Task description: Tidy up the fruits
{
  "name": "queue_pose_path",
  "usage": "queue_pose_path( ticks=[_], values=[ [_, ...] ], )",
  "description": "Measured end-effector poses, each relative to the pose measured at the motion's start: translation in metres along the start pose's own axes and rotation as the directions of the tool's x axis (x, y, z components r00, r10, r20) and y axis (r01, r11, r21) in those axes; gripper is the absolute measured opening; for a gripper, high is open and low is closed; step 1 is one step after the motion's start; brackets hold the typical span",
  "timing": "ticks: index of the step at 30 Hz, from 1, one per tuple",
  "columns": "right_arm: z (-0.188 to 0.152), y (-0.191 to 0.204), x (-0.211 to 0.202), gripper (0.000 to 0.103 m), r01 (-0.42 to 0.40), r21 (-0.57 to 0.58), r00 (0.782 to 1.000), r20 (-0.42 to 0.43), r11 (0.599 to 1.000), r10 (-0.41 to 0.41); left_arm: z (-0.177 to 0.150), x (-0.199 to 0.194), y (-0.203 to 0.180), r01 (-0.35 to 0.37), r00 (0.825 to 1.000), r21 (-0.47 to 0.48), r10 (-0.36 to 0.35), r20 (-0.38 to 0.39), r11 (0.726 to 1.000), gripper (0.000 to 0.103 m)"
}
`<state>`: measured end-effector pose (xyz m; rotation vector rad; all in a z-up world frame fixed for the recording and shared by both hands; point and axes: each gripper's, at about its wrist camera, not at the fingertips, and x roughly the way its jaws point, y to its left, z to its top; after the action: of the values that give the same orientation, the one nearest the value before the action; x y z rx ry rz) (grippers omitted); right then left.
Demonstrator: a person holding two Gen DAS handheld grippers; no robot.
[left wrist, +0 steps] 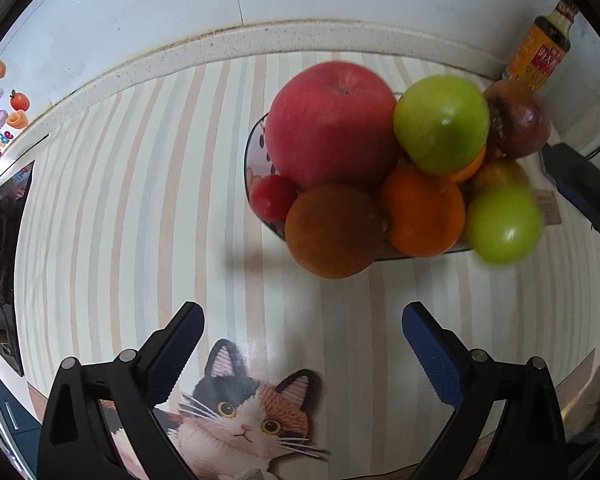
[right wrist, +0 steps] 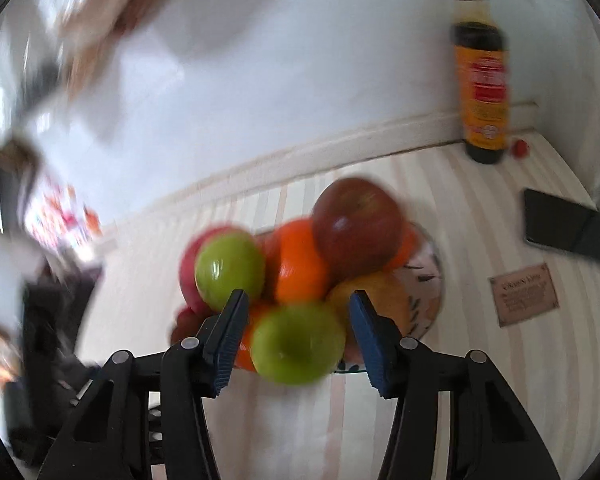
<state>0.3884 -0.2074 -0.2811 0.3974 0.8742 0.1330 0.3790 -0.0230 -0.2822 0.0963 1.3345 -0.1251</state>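
Right gripper [right wrist: 296, 332]: fingers apart, straddling the green apple [right wrist: 298, 344] at lower centre, no pad contact visible. Apple sits on the plate's [right wrist: 432, 280] near edge. Left gripper [left wrist: 302, 354] wide open over bare desk [left wrist: 140, 200].
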Motion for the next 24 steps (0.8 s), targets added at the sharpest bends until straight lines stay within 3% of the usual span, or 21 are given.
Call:
queue_pose_path(
  ticks=[2, 6, 8, 11, 12, 14, 16, 19, 21, 24],
  values=[
    [0.004, -0.015, -0.003, 0.056, -0.016, 0.062, 1.0, -0.013, 0.998, 0.017, 0.002, 0.0, -0.003, 0.012, 1.0, -0.004, -0.012, -0.004, 1.0, 0.102],
    [-0.009, -0.038, 0.003, 0.056, -0.044, 0.161, 0.989, -0.13, 0.986, 0.065, -0.004, 0.001, -0.009, 0.018, 1.0, 0.009, -0.018, -0.011, 1.0, 0.102],
    [-0.041, -0.047, -0.003, 0.063, -0.001, 0.185, 0.959, -0.278, 0.983, 0.053, -0.015, 0.001, -0.008, 0.008, 1.0, 0.013, -0.008, -0.024, 1.0, 0.102],
    [-0.097, -0.048, -0.01, 0.063, 0.05, 0.088, 0.899, -0.437, 0.995, -0.007, -0.031, 0.005, -0.005, 0.018, 0.998, 0.006, -0.018, -0.055, 1.0, 0.102],
    [-0.11, -0.052, -0.008, 0.066, 0.047, 0.104, 0.885, -0.466, 0.993, 0.007, -0.034, 0.006, -0.005, 0.015, 0.998, 0.007, -0.015, -0.062, 1.0, 0.102],
    [-0.121, -0.051, -0.006, 0.065, 0.02, 0.122, 0.877, -0.479, 0.992, 0.041, -0.041, 0.006, -0.004, 0.006, 0.998, 0.003, -0.006, -0.07, 1.0, 0.102],
    [-0.122, -0.04, -0.004, 0.062, 0.02, 0.054, 0.879, -0.476, 0.998, 0.008, -0.045, 0.005, -0.003, 0.003, 0.998, -0.008, -0.003, -0.068, 1.0, 0.102],
    [-0.125, -0.036, 0.012, 0.06, -0.006, 0.043, 0.852, -0.524, 0.999, 0.027, -0.045, 0.0, 0.0, -0.001, 0.998, -0.026, -0.001, -0.057, 1.0, 0.102],
    [-0.125, -0.034, 0.02, 0.059, -0.024, 0.034, 0.85, -0.525, 0.999, 0.038, -0.042, -0.001, 0.003, -0.01, 0.999, -0.033, 0.008, -0.05, 0.999, 0.102],
    [-0.118, -0.026, 0.022, 0.059, -0.029, 0.01, 0.865, -0.501, 1.0, 0.03, -0.036, -0.006, 0.006, -0.014, 0.999, -0.04, 0.012, -0.038, 0.999, 0.102]
  ],
)
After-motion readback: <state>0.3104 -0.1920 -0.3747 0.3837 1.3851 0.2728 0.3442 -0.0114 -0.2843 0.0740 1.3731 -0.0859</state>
